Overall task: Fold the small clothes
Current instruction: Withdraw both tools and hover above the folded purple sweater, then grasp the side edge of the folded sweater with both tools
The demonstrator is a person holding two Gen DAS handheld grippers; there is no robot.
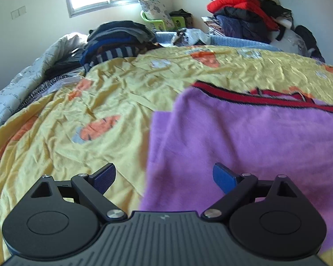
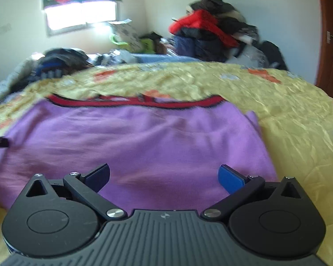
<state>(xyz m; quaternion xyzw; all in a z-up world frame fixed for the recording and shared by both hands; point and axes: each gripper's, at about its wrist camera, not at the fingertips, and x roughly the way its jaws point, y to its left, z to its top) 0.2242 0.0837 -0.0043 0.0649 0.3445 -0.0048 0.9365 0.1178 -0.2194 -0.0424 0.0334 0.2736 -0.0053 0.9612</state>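
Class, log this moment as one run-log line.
left tool: open, empty | right tool: open, empty | purple garment: flat on yellow bedspread, red trim far edge | no grasp yet

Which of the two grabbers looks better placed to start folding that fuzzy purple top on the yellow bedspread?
Probably the left gripper: it is open and straddles the side edge of the fuzzy purple top with red trim, ready to pinch. The right gripper, also open, hangs over the middle, no edge between its fingers.

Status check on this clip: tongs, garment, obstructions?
Left tongs open, empty. Right tongs open, empty. Purple garment lying on yellow bedspread, ungripped. Nothing on it.
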